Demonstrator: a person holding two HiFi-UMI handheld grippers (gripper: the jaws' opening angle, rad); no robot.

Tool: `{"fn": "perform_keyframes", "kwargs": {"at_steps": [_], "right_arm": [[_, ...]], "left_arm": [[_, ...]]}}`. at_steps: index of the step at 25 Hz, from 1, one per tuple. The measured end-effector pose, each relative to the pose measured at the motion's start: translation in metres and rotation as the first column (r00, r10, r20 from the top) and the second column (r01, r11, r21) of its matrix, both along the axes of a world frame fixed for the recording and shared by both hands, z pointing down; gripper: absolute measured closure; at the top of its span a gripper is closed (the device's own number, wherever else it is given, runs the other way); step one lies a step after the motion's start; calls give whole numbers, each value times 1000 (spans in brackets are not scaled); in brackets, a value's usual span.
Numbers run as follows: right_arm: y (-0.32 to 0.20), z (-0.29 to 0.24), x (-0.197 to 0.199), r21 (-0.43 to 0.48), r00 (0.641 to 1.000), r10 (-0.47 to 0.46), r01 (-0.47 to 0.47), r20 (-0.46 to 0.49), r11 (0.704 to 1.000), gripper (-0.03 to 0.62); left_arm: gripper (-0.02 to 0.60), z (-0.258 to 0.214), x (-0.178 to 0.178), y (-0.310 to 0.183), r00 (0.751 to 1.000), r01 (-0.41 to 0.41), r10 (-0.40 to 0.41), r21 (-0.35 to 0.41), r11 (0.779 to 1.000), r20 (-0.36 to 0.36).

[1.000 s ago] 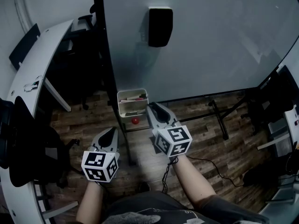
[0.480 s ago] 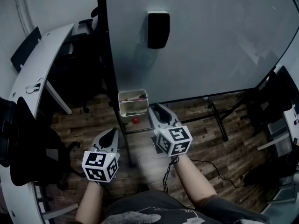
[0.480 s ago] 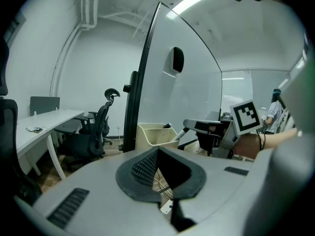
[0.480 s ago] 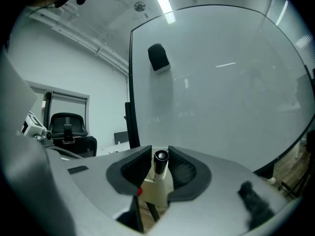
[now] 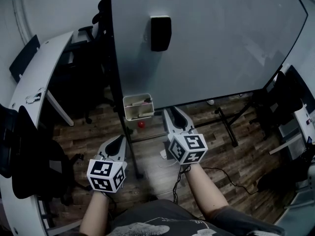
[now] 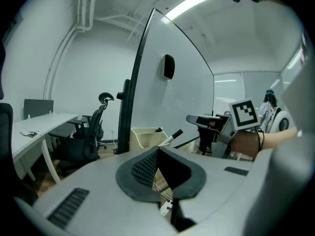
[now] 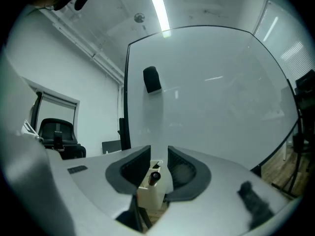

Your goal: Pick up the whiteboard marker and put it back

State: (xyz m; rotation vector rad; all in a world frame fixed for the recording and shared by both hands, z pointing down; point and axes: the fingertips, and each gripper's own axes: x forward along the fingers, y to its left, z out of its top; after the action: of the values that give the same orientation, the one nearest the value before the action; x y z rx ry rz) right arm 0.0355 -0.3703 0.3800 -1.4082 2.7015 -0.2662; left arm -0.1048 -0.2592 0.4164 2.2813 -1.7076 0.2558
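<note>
A big whiteboard (image 5: pixel 216 43) on a dark floor stand is filling most of the head view, standing over a wooden plank floor (image 5: pixel 231 161). A long pale desk (image 5: pixel 37 75) is curving along the left side, with a black office chair (image 5: pixel 29 156) sitting close to it. The person is holding both grippers out low in front of the board. The left gripper (image 5: pixel 117 140) is hanging further from the board, its jaws pressed together at the tips with nothing between them. The right gripper (image 7: pixel 158 154) is pointing at the board with its jaws standing apart and gripping nothing. A black eraser (image 5: pixel 160 32) is sticking high on the board near its left edge. A cream holder (image 5: pixel 138 113) is hanging at the board's lower left corner, just left of the right gripper's tips and apart from them. The whiteboard marker (image 6: pixel 172 135) is standing tilted inside that holder, its dark cap poking above the rim. A small red round thing (image 5: pixel 141 124) is showing just below the holder.
</note>
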Motion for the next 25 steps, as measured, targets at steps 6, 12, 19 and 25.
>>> {"fn": "perform_keyframes", "kwargs": {"at_steps": [6, 12, 19, 25], "right_arm": [[34, -9, 10, -6, 999, 48, -48, 2, 999, 485], [83, -14, 11, -11, 994, 106, -106, 6, 994, 538], [150, -14, -1, -21, 992, 128, -128, 13, 992, 565], [200, -7, -16, -43, 993, 116, -117, -8, 992, 567]], "left_arm": [[568, -11, 2, 24, 999, -40, 40, 30, 999, -4], [568, -20, -3, 59, 996, -87, 87, 51, 995, -10], [568, -19, -8, 110, 989, -146, 147, 53, 988, -7], [568, -18, -14, 149, 985, -169, 170, 46, 984, -14]]}}
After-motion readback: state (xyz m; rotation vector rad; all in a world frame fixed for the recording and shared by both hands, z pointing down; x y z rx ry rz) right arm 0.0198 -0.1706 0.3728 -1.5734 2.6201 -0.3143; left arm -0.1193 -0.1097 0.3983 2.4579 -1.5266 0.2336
